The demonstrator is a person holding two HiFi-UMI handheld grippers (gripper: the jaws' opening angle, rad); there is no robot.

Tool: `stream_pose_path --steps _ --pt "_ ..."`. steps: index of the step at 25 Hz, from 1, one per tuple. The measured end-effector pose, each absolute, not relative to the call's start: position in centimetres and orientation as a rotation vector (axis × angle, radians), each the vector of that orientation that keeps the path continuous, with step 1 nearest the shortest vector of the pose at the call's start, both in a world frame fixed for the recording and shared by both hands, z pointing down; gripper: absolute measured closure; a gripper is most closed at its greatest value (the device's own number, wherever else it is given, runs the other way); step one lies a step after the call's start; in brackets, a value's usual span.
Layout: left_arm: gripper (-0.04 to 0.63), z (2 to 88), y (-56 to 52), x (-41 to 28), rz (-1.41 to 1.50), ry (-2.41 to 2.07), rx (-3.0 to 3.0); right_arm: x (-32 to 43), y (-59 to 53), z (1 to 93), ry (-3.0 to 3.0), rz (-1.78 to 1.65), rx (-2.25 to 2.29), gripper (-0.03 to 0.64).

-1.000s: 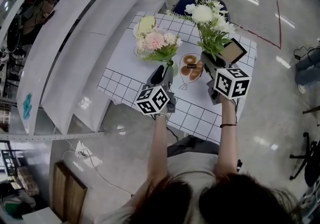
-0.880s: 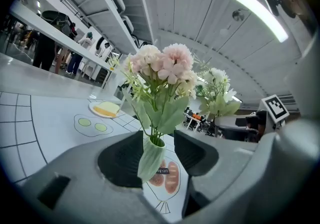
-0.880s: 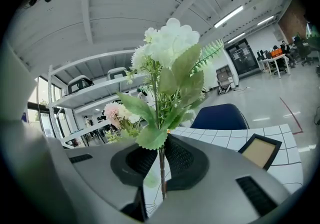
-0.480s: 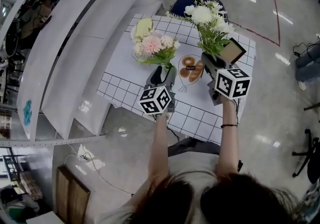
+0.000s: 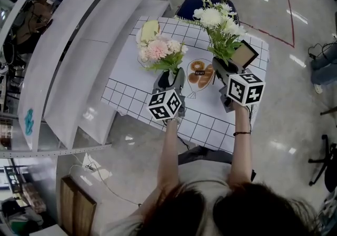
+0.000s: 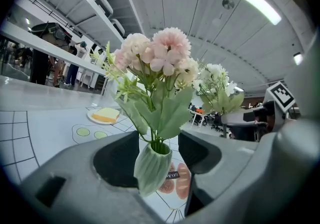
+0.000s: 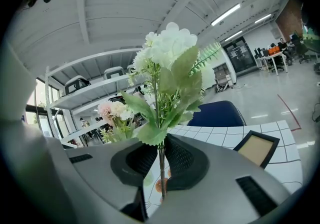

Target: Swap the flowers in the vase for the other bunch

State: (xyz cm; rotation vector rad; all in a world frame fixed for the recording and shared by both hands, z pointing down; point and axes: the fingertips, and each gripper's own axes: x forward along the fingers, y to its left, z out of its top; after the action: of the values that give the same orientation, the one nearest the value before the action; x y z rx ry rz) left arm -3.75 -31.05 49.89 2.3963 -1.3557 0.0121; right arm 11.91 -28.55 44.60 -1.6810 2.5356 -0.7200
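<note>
Two bunches are in play, and the swap is not yet done. The left gripper (image 5: 172,78) has its jaws opening, with the vase (image 6: 152,168) between them and a gap on each side, so nothing grips it. The right gripper (image 7: 160,160) is clamped on the thin stem of the white bunch (image 7: 167,53), held upright above the table (image 5: 210,119).

The main risk, as I judge it, is the vase tipping. It is narrow and the pink bunch (image 6: 155,58) makes it top-heavy, so a jaw brushing it while backing off could knock it over. In the left gripper view it leans, though that may be the camera's tilt. The white bunch could also twist or slip, being pinched on one slim stem.

The vase is pale green and ribbed. It stands on the gridded table, with the pink and cream blooms and broad leaves in it.
</note>
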Motion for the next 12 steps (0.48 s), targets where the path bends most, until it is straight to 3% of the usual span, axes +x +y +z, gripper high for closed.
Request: stream_pose_path --steps 12 --pt "0.36 50.2 -31.8 -3.6 0.033 -1.354 2.397 13.0 -28.3 44.8 2.515 -0.724 -1.713 0.572"
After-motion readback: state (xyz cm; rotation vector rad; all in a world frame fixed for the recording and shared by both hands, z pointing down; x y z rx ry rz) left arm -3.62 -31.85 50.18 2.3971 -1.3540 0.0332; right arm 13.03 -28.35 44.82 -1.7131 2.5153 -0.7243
